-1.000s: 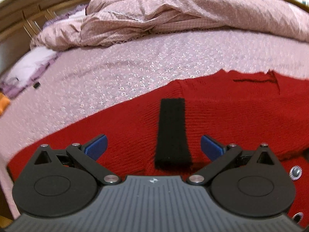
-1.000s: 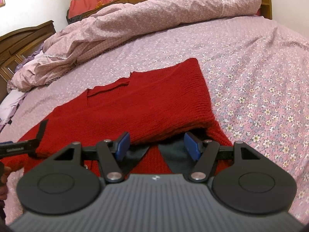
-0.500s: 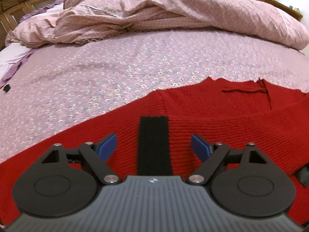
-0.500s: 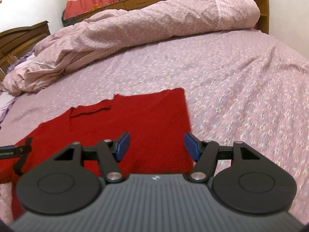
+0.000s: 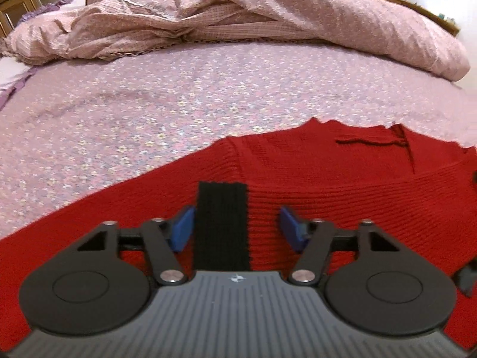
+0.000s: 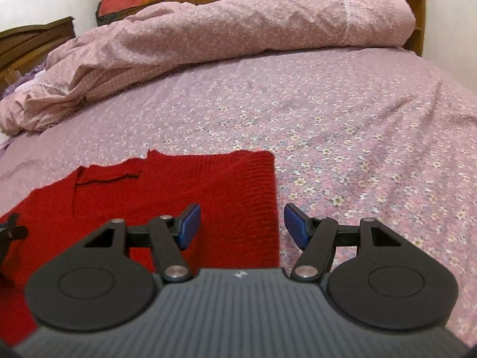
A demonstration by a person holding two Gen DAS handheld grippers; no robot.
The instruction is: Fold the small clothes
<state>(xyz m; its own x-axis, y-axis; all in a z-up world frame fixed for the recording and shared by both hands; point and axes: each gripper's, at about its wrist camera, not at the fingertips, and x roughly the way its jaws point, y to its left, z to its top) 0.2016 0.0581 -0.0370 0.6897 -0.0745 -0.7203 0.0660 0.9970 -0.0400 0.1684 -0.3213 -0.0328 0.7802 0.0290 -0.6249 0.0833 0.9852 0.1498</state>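
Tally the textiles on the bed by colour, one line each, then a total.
Red: 1, knit sweater
Black: 1, band lying on the sweater
Pink floral: 2, bedsheet and bunched duvet
Total: 4

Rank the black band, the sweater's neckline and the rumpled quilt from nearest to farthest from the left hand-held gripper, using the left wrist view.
1. Black band: between the left hand-held gripper fingers.
2. Neckline: ahead, to the right.
3. Quilt: across the bed's far side.
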